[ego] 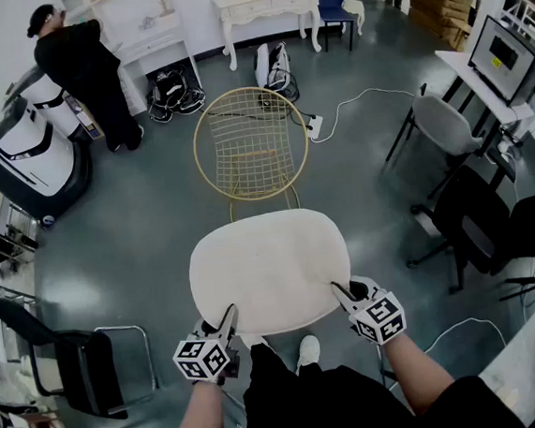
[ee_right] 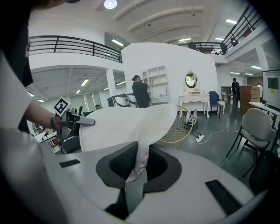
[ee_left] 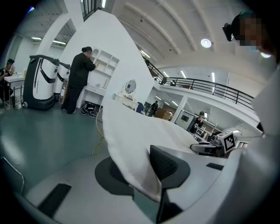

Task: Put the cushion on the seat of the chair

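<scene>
Off-white rounded fabric cushion point(ego: 269, 269) held up in front of the round gold wire chair point(ego: 249, 144).
I have both tools clamped on its near edge: the left hand-held gripper point(ego: 228, 316) pinches the left corner, the right hand-held gripper point(ego: 341, 292) the right corner. The cushion hangs in the air just short of the seat, not yet on it.

Open floor point(ego: 159, 256) runs ahead of the left tongs point(ego: 230, 315) and right tongs point(ego: 341, 289) to the wire chair point(ego: 249, 144); black chairs point(ego: 85, 367) flank outside.
</scene>
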### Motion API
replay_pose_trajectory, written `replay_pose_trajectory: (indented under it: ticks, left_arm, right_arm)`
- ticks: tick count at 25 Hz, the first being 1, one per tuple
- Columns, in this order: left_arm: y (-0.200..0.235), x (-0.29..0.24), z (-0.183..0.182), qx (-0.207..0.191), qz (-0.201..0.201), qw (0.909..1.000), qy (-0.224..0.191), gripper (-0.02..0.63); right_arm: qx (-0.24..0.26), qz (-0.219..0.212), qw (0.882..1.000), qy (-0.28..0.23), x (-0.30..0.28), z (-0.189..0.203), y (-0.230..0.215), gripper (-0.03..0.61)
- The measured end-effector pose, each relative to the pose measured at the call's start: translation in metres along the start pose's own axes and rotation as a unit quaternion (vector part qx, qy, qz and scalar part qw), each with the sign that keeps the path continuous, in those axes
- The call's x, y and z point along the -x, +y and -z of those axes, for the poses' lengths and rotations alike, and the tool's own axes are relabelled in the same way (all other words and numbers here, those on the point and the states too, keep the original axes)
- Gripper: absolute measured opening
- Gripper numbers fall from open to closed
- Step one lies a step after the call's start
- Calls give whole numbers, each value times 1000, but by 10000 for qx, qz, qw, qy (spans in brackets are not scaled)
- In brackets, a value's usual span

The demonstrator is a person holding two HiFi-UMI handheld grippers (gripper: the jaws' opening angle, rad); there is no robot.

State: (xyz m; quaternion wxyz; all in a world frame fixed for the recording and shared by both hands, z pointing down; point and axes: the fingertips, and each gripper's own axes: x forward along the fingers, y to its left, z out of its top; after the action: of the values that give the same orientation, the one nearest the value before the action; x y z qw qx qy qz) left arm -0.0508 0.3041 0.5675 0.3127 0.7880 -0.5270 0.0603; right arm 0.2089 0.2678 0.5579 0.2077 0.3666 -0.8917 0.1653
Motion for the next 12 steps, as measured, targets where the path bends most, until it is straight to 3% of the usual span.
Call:
replay_pose_trajectory:
  ticks: [12]
  left_arm:
    - [0, 6, -1, -26, -5, 10000, 9, 127]
  right_arm:
    - [9, -13, 10000, 7, 1, 0, 6, 50]
